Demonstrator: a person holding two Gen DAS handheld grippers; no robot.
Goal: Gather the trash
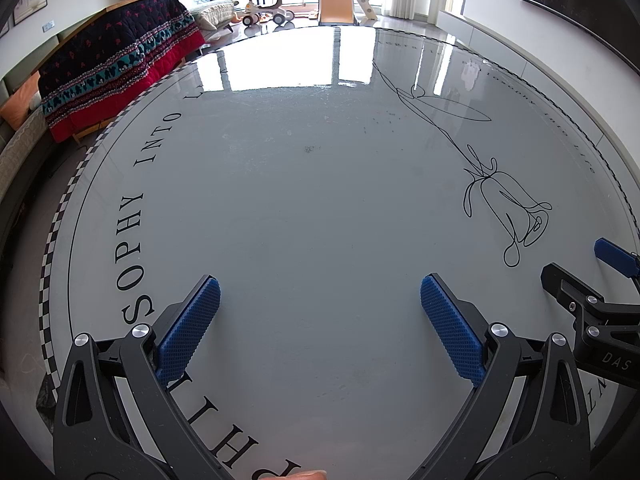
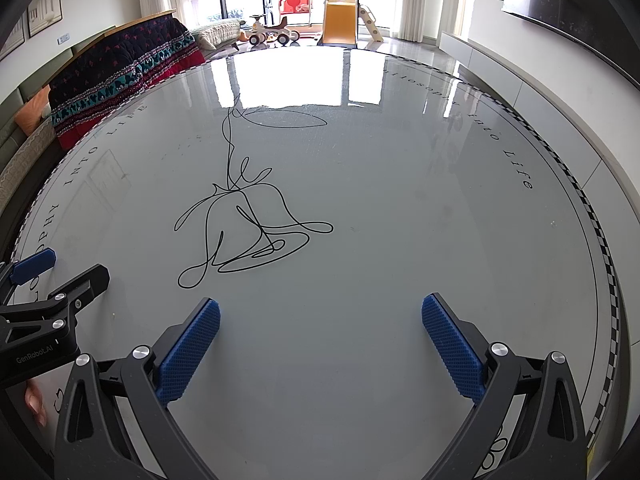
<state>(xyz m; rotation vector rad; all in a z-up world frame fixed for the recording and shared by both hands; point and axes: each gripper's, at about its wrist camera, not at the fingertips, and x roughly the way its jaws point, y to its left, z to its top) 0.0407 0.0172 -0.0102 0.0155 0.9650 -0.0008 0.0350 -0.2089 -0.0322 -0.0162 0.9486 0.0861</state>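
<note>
While both sets of tongs hover low over the near part of the round worktop (image 1: 320, 208), the left tongs (image 1: 320, 320) and the right tongs (image 2: 320, 340) stand spread wide with nothing between their blue pads (image 2: 188, 344), side by side, presumably readied for a pick-up. No trash shows in either view, on the worktop or elsewhere, so its place cannot be told; the glossy top carries only a printed line-drawn flower (image 2: 244, 228), ring lettering and faint smudges. Far left a quilt (image 1: 116, 68) drapes over furniture, and farthest off stand a toy slide (image 2: 340, 20) and ride-on toys.
</note>
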